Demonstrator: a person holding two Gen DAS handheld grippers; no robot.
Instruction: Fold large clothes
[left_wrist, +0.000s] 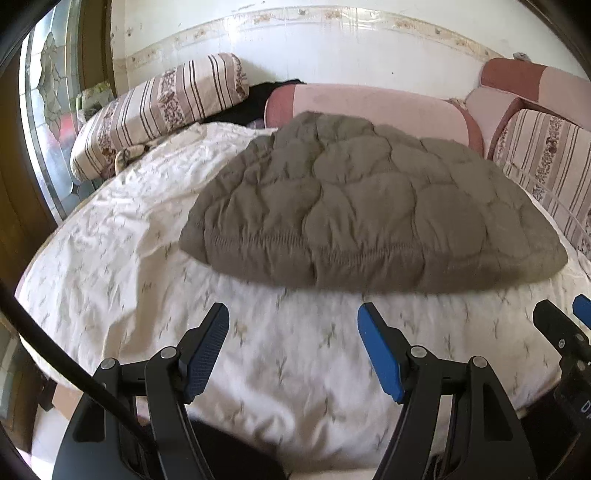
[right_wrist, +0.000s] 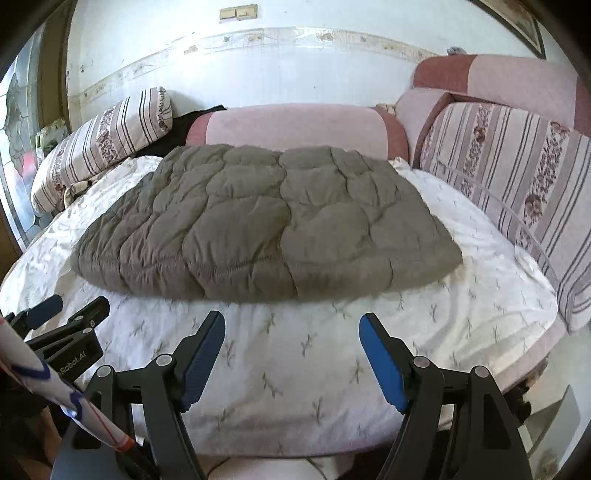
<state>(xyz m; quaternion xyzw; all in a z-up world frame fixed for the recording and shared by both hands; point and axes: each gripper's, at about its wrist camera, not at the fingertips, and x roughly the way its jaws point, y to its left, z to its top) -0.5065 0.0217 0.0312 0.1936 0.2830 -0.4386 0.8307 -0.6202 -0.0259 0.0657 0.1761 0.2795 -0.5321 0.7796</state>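
A grey-brown quilted puffer garment (left_wrist: 365, 206) lies folded into a flat block on the white bed sheet (left_wrist: 122, 258); it also shows in the right wrist view (right_wrist: 273, 225). Its elastic hem faces me. My left gripper (left_wrist: 293, 325) is open and empty, above the sheet in front of the hem. My right gripper (right_wrist: 291, 328) is open and empty, also in front of the hem, and its fingers (left_wrist: 554, 325) show at the right edge of the left wrist view. The left gripper also shows at the left edge of the right wrist view (right_wrist: 66, 310).
A striped floral pillow (left_wrist: 159, 110) lies at the back left. A pink bolster (right_wrist: 295, 129) lies behind the garment. Striped cushions (right_wrist: 517, 192) and a pink cushion (right_wrist: 498, 81) stand at the right. The white wall (right_wrist: 277, 66) is behind. The bed's front edge (right_wrist: 332, 443) is near me.
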